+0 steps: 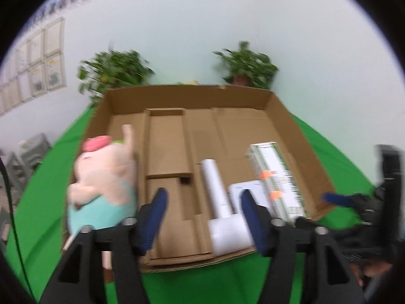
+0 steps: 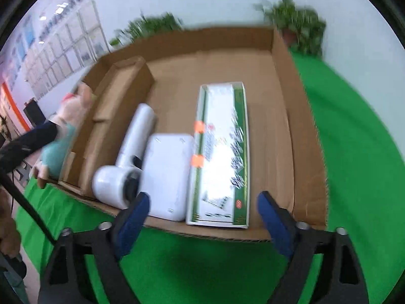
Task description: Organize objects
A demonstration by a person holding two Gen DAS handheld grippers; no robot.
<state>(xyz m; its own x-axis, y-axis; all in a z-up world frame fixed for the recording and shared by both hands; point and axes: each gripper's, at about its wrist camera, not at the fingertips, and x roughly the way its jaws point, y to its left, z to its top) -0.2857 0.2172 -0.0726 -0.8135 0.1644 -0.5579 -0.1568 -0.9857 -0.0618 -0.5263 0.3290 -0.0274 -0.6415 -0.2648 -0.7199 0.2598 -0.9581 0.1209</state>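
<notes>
A shallow cardboard box (image 1: pixel 291 126) (image 2: pixel 286 76) lies on a green cloth. Inside it lie a white hair dryer (image 1: pixel 217 192) (image 2: pixel 136 136), a flat white case (image 1: pixel 243 187) (image 2: pixel 167 172) and a long green-and-white carton (image 1: pixel 278 174) (image 2: pixel 222 152), side by side. A pink plush pig in a teal outfit (image 1: pixel 106 177) (image 2: pixel 73 111) rests at the box's left wall; I cannot tell if it is inside. My left gripper (image 1: pixel 202 215) hangs open above the box's near edge with nothing held. My right gripper (image 2: pixel 202 207) stands wide open before the near edge, also without a load.
Folded cardboard dividers (image 1: pixel 167 141) fill the box's left half. Two potted plants (image 1: pixel 114 71) (image 1: pixel 248 63) stand behind it against a pale wall. The green cloth (image 2: pixel 354 152) extends to the right. A person's hand (image 2: pixel 7 228) shows at the left edge.
</notes>
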